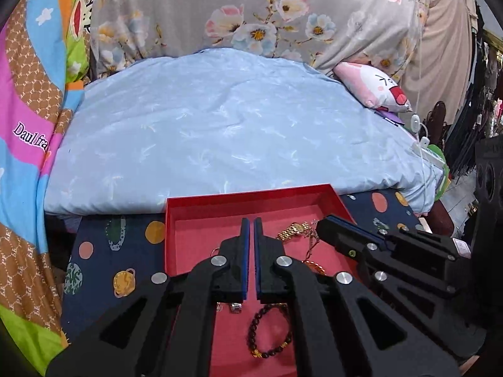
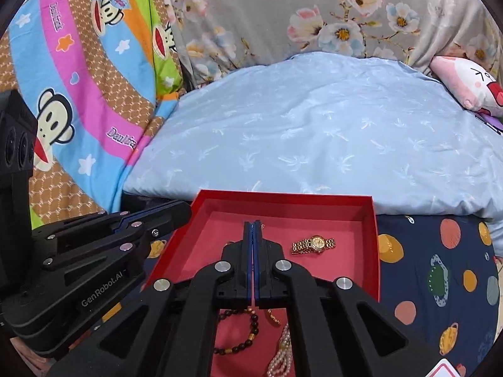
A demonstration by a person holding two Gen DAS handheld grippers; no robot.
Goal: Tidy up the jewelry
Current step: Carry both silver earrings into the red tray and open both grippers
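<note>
A red tray (image 1: 201, 204) with a pink floor lies on a navy planet-print cloth. In it are a gold watch (image 2: 313, 244), a dark bead bracelet (image 1: 270, 330) with gold beads, small silver earrings (image 1: 235, 307), a thin chain (image 1: 312, 240) and a pearl strand (image 2: 283, 355). My left gripper (image 1: 251, 223) hangs over the tray's middle, jaws nearly together, nothing between them. My right gripper (image 2: 253, 224) is also over the tray, jaws closed, empty. Each gripper shows in the other's view: the right (image 1: 333, 224) and the left (image 2: 176, 209).
A light blue quilt (image 1: 226, 125) lies just behind the tray. A floral sheet (image 1: 251, 9) and a colourful cartoon blanket (image 2: 78, 78) rise behind it. A pink plush pillow (image 1: 374, 89) sits at the right, with hanging clothes beyond.
</note>
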